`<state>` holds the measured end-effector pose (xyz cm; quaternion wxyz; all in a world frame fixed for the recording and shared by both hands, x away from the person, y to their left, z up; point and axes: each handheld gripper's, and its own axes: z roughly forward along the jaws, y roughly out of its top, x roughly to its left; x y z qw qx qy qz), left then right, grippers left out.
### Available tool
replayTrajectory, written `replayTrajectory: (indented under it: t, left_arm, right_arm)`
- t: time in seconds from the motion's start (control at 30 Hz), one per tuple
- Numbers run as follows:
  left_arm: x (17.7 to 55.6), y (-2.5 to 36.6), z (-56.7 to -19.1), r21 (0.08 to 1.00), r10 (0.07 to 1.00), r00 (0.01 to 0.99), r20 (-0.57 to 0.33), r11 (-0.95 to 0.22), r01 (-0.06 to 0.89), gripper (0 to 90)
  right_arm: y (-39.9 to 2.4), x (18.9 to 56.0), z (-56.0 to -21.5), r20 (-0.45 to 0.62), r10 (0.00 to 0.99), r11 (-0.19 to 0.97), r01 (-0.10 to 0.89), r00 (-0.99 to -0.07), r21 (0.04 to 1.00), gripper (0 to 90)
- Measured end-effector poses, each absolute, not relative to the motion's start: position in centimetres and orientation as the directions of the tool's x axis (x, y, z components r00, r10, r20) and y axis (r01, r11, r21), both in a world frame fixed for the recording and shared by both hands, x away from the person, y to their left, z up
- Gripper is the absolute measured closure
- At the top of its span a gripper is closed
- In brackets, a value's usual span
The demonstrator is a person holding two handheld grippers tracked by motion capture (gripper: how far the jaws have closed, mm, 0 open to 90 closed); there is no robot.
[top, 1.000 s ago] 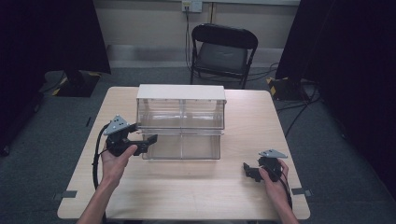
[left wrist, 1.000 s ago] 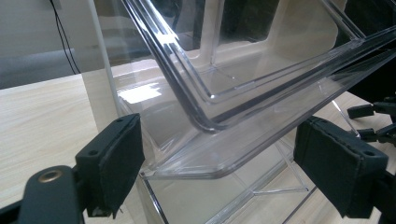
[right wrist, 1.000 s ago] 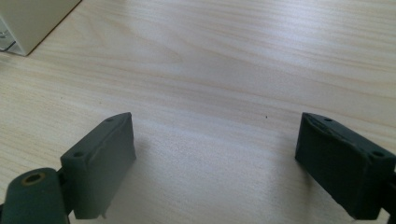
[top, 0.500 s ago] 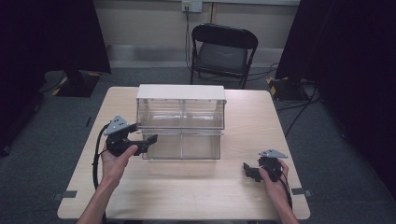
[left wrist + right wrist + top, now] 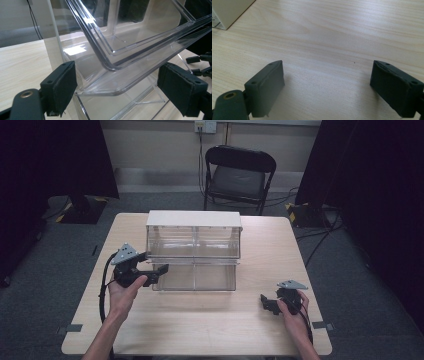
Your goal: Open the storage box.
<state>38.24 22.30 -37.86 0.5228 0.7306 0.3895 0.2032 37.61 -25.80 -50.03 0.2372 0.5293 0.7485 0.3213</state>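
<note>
The clear tilt-bin organizer (image 5: 194,251) stands mid-table toward the far edge, lower bins tipped open and apparently empty. The left gripper (image 5: 156,270), jaws wide, straddles the lower-left bin's lip (image 5: 120,72); judged next: close and swing it. The right gripper (image 5: 266,302) rests near the table's right front corner, jaws wide, holding nothing.
</note>
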Motion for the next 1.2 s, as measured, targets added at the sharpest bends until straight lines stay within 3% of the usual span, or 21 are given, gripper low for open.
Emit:
replayTrajectory:
  t: [1.2]
  left_arm:
    - [38.21,22.27,-37.82,0.921,0.785,0.611,-0.104,-0.155,0.356,15.7]
  right_arm:
    - [-25.8,37.61,-50.03,-0.015,0.945,0.233,0.64,-0.327,0.732,11.3]
